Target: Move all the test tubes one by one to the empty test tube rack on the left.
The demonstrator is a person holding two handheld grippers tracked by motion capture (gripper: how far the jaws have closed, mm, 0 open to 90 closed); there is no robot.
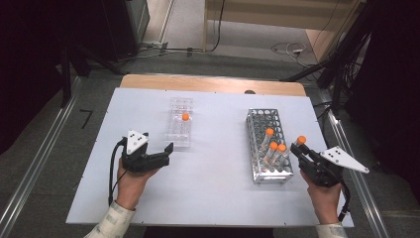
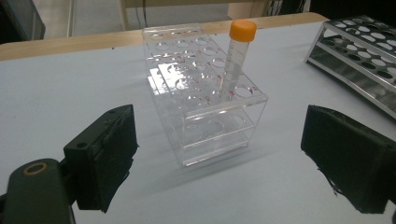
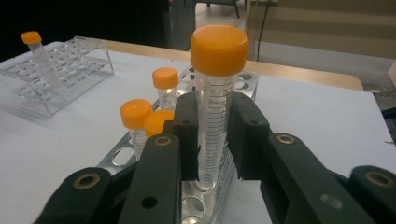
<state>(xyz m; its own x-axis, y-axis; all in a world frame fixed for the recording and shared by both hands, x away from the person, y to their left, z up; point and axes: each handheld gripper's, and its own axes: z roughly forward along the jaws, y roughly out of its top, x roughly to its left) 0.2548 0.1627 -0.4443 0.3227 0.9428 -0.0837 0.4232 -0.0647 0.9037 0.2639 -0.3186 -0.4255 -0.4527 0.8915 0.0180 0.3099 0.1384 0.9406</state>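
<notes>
Over the metal rack [image 1: 257, 130], your right gripper [image 1: 303, 150] pinches a tube [image 3: 215, 107], left gripper [image 1: 168, 151] spread; carry it to the clear rack [image 1: 179, 130].

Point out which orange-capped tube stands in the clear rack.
The lone tube in the clear rack at the left; three others stand in the metal rack, and the right claw holds a fifth.

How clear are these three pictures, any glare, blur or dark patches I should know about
High view: table evenly lit, surroundings dark, everything small and soft. Left gripper view: glare on the clear rack, the near pads slightly blurred. Right gripper view: held tube sharp, the background dark and softer.
</notes>
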